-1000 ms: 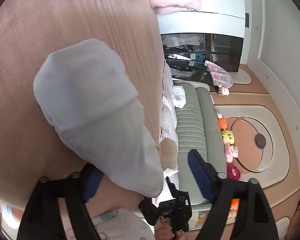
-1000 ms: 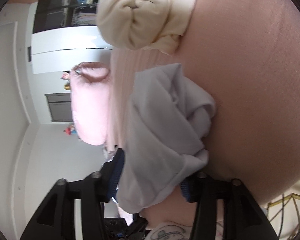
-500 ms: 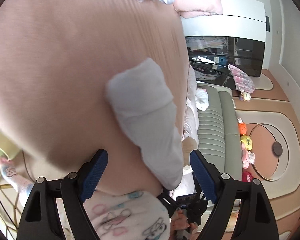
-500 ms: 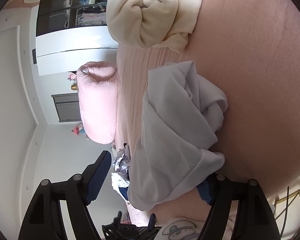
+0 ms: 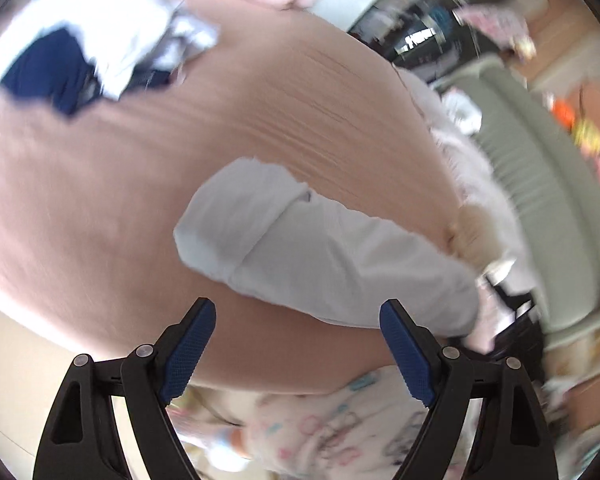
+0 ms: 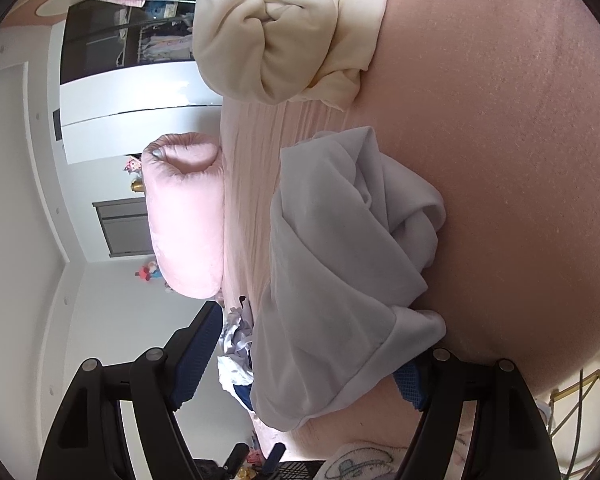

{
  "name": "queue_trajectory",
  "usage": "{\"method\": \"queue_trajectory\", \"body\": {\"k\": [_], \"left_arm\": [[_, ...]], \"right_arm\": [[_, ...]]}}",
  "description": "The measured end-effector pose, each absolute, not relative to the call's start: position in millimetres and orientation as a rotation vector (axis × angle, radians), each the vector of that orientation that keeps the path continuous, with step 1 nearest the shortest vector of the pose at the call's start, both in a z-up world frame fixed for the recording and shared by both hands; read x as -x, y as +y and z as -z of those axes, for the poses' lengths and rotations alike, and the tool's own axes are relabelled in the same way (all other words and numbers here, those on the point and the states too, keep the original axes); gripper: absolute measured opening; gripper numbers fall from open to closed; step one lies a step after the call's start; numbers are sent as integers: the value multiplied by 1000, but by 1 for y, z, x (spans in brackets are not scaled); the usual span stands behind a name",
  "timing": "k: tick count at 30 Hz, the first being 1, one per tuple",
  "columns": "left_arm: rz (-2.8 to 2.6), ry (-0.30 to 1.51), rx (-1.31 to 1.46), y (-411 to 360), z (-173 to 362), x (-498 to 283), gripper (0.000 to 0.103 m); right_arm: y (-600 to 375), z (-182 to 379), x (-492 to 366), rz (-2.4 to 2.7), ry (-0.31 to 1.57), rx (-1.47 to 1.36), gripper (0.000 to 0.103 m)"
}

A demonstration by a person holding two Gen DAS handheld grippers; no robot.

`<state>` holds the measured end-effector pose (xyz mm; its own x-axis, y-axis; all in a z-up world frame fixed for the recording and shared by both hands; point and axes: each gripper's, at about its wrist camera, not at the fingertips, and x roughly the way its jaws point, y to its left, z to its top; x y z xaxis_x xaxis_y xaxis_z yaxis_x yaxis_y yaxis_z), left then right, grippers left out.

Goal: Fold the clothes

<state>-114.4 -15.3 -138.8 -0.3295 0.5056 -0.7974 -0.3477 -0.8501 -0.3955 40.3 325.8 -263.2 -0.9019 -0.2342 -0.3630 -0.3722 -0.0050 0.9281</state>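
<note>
Pink bed (image 5: 100, 208) fills both views. Grey garment (image 5: 320, 256) lies on it, flat and long in the left view, bunched (image 6: 340, 280) in the right. Only the right view shows the cream garment (image 6: 284, 28) beyond the grey one; only the left shows a navy-and-white heap (image 5: 80, 60). Left gripper (image 5: 296, 356) released, clear of cloth. Right gripper (image 6: 304, 364), jaws just opened, straddles the hem unpinched.
</note>
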Motion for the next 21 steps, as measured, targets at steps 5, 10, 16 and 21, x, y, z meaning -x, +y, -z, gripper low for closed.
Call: {"method": "queue_trajectory", "body": {"k": [5, 10, 16, 21], "left_arm": [[-2292, 225, 1265, 20, 124, 101, 84], [-2269, 552, 1144, 62, 121, 89, 84], [-2135, 884, 895, 115, 117, 61, 84], [-1986, 1014, 865, 147, 126, 52, 84]], "right_arm": [[329, 269, -49, -2045, 2203, 612, 77], [331, 272, -52, -2033, 2239, 599, 77], [328, 268, -49, -2000, 2193, 627, 77], [330, 275, -54, -1893, 2250, 541, 77]]}}
